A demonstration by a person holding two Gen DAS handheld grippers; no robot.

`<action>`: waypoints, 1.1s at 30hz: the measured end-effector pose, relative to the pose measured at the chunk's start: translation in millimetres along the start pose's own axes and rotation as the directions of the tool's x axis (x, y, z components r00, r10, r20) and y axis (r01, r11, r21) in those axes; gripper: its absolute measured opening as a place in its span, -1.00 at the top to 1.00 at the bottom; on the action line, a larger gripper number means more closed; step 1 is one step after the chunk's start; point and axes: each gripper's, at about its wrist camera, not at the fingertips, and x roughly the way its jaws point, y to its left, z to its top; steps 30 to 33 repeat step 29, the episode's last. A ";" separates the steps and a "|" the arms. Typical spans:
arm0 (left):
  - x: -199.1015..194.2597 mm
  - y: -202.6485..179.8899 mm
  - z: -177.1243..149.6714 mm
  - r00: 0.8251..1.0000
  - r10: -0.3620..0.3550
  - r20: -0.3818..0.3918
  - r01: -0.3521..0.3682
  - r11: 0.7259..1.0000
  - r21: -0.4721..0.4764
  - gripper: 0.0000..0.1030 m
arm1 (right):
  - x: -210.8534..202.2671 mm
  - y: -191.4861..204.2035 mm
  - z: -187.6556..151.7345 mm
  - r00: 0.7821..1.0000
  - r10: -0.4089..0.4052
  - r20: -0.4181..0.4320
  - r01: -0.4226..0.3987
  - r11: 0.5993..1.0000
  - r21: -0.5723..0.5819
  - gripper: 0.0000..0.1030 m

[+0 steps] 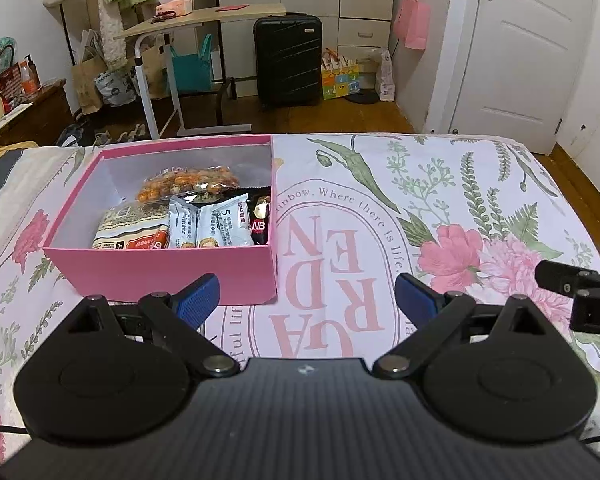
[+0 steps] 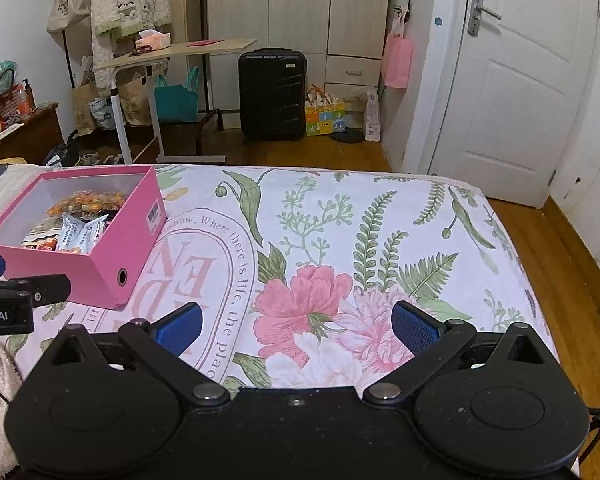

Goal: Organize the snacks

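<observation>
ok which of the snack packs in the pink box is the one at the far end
The clear bag of orange-coated nuts lies farthest back in the pink box. The beige packet, two grey-white packets and black packet sit nearer the front wall.

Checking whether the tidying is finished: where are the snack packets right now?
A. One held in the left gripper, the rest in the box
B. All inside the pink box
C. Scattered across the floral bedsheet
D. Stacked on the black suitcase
B: the snack packets all lie inside the open pink box; the floral bedsheet carries no loose packets, and both the left gripper and right gripper are open with nothing between their fingers.
</observation>
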 end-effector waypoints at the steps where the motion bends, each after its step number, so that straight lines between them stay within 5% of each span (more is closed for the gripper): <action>1: 0.0 -0.2 0.1 1.000 0.003 0.001 -0.003 1.000 0.003 -0.85 | -0.3 0.3 0.5 1.000 -0.001 0.002 0.001 1.000 -0.003 -0.98; 33: 1.6 -2.9 -2.3 1.000 0.000 -0.020 0.000 1.000 0.014 -0.86 | 5.0 -2.8 0.7 1.000 0.002 -0.012 -0.002 1.000 -0.005 -0.98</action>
